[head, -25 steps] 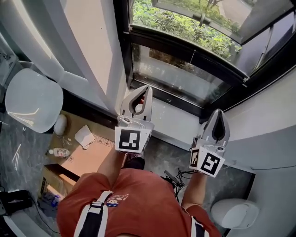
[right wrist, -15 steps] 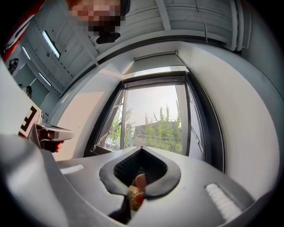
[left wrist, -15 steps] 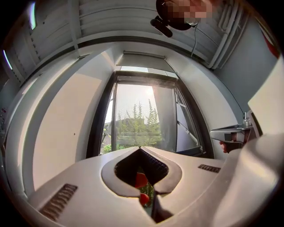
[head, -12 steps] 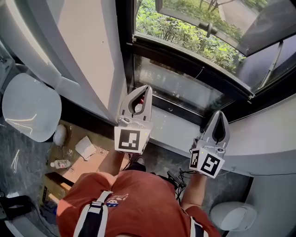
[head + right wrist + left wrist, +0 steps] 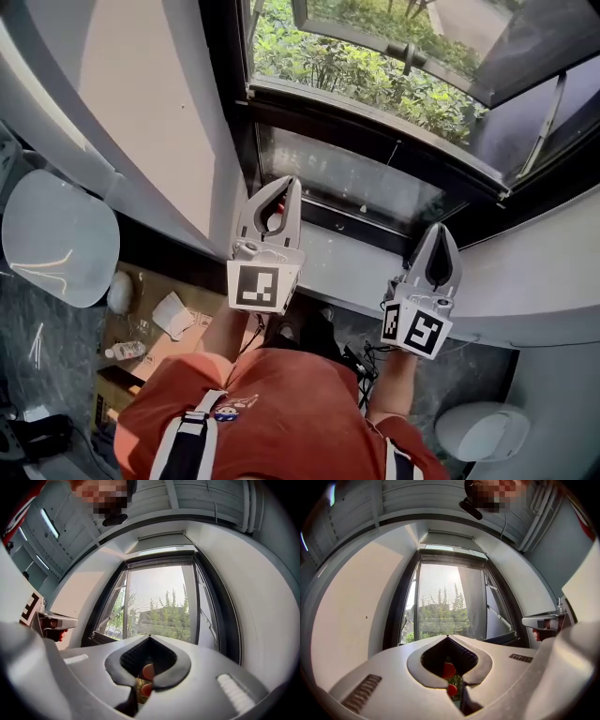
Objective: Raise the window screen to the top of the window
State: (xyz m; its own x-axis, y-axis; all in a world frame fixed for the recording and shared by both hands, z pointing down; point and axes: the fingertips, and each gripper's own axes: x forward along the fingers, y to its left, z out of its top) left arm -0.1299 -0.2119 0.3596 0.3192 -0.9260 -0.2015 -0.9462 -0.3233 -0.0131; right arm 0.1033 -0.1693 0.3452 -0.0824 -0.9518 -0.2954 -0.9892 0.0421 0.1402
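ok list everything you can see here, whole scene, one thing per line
window: one, black frame, straight ahead of both grippers
window screen: one, grey mesh, across the window opening
bushes: many, green, outside beyond the glass
wall: one, white, left of the window
rounded seats: two, white, one far left, one at lower right
cardboard box: one, brown, on the floor at lower left
bottle: one, clear, lying on the cardboard
crumpled paper: one, white, on the cardboard
cables: a few, black, on the floor between the arms
shirt: one, red, on the person
left gripper: one, pale grey, jaws together, empty
right gripper: one, pale grey, jaws together, empty
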